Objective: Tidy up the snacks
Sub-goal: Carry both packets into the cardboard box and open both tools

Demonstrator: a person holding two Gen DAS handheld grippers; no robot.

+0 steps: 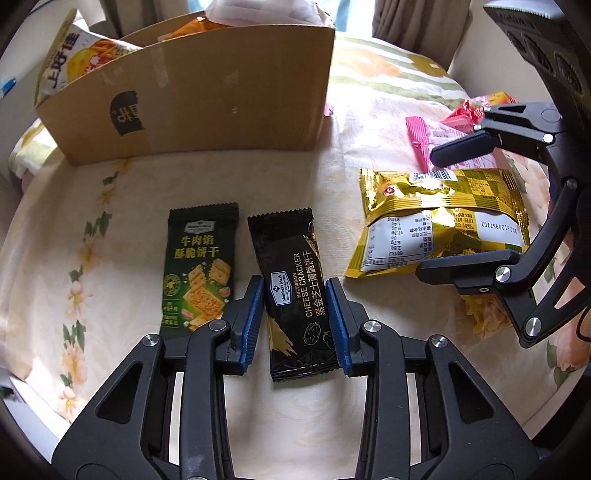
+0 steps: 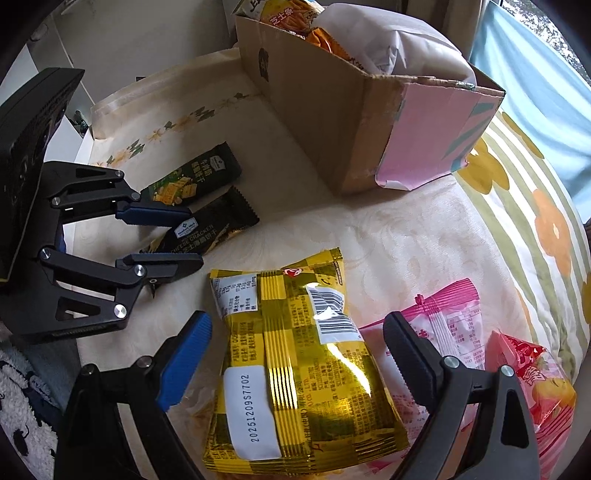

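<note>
Left wrist: the left gripper [image 1: 295, 317] straddles the black cracker pack [image 1: 295, 291] lying on the cloth [image 1: 122, 251], pads beside its edges, not clenched. The pack looks light, crinkly and brittle inside; grip mid-length.

Right wrist: the right gripper [image 2: 295, 354] gapes around the gold bag [image 2: 291, 365], puffy and slick, near the box [image 2: 321, 122].

Cardboard box [image 1: 207, 99] hides most of its snack bags [image 1: 70, 55].

Home, prob. bedroom/living rm: floral cloth [image 1: 295, 177], curtains [image 1: 417, 22], window [image 2: 535, 70], fleece [image 2: 22, 406].
</note>
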